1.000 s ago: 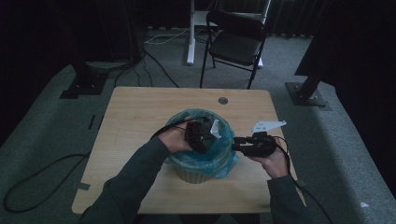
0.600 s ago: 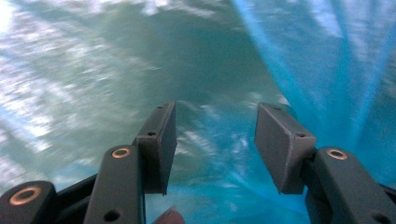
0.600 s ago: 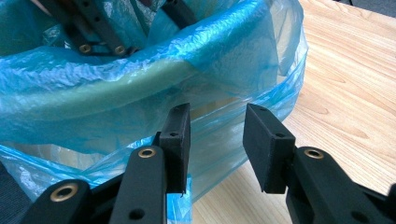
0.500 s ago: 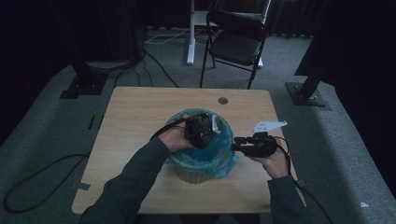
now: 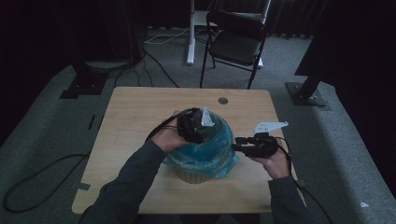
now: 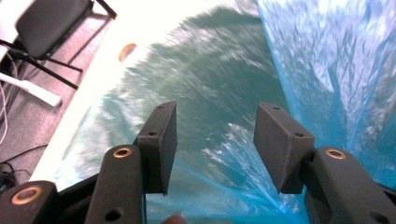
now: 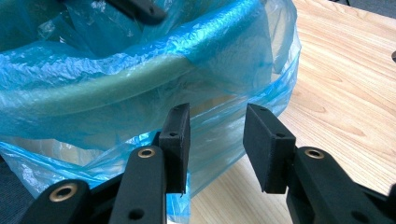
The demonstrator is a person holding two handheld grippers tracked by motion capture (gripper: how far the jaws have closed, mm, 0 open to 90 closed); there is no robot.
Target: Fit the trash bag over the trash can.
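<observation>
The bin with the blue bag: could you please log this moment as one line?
stage: lining bin | left gripper: open, inside bag | right gripper: open, beside bag's overhang | table: bin upright

— What can't you make out from above?

— The left gripper (image 5: 198, 128) sits over the mouth of the pale round bin (image 5: 194, 176), so its jaw tips are lost against the crinkled blue plastic liner bag (image 5: 210, 156), which drapes over most of the bin's wall.

— And from the left gripper's own camera?

— The liner (image 6: 224, 93) is smeared with blur; the bin's bottom can't be told.

— The black folding chair (image 5: 236, 44)?

— Its back is cut by the top edge.
</observation>
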